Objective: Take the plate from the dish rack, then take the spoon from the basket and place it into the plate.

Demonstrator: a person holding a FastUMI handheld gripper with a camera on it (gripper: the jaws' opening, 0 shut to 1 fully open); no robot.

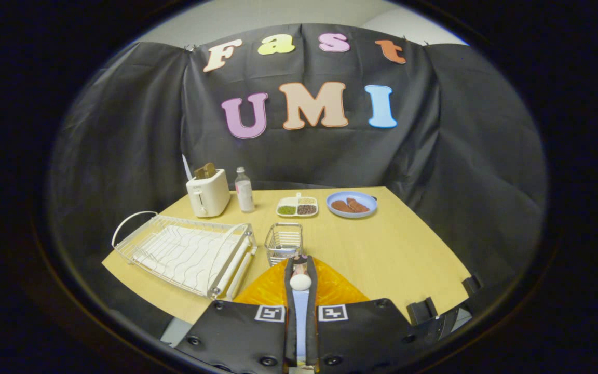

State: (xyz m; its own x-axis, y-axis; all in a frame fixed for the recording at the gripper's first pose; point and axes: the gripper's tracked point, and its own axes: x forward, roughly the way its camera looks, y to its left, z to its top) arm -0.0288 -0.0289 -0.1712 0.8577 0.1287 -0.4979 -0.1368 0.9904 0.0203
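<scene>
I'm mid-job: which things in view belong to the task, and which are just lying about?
Job: claw shut on the spoon, above the orange plate; wire basket just ahead; dish rack.
Lying about: toaster, bottle, divided tray, blue plate.

I am looking at a staged booth, not a real kitchen: black cloth (449, 140) hangs as the wall behind and around a single yellow table (392, 249), with plain pale wall (278, 13) above the cloth. The props on the table imitate a kitchen. At the far left stand a toaster (208, 193) with bread and a small bottle (244, 190); beside them a divided tray (297, 206) of beans and a blue plate (352, 204) of food. Nearer lie a wire dish rack (185, 253) and a wire basket (283, 242).
</scene>
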